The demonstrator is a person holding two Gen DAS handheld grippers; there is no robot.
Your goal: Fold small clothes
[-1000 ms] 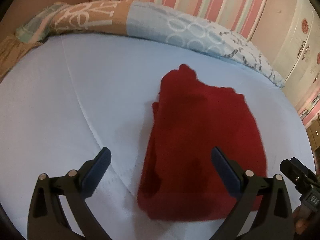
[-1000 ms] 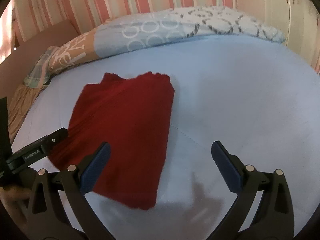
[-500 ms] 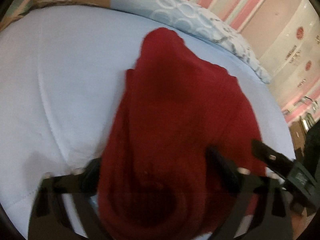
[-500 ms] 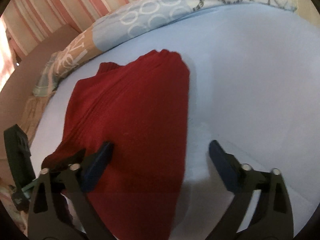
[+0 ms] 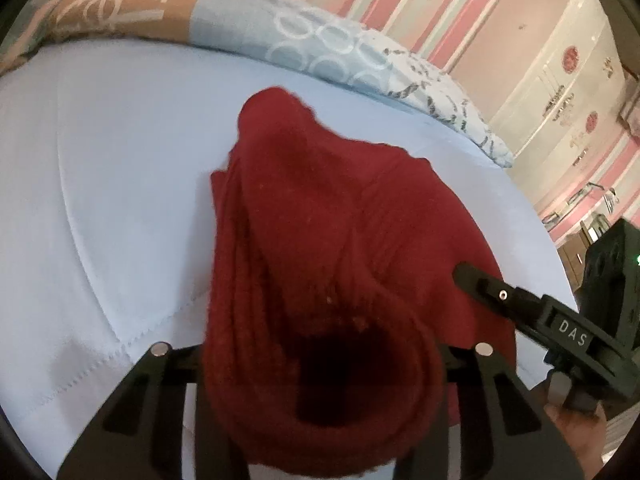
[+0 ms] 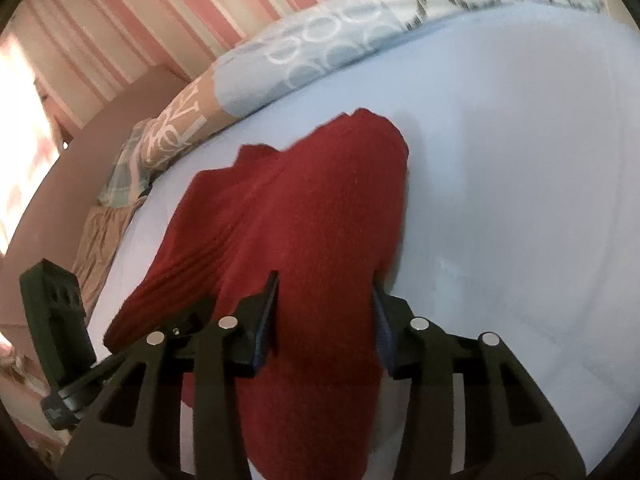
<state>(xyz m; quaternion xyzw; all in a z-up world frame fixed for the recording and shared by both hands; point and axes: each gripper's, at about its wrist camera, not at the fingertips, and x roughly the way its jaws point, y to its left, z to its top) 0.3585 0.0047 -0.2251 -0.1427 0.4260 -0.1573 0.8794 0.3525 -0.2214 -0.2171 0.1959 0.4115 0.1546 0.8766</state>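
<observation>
Two grips: my left gripper (image 5: 320, 354) and right gripper (image 6: 326, 320), jaws closing on near hem.
Garment: red knit (image 5: 320, 220), on bed (image 5: 100, 180).
Long axis: running away from me.

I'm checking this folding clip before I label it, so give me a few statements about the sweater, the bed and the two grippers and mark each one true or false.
1. The red sweater lies on a light blue bed sheet. True.
2. The left gripper has red cloth bunched between its fingers. True.
3. The right gripper hangs over bare sheet, clear of the sweater. False: sweater cloth fills the gap between its closing fingers.
4. The wall behind the bed is plain white. False: it has pink stripes.
5. A patterned pillow lies beyond the sweater. True.
</observation>
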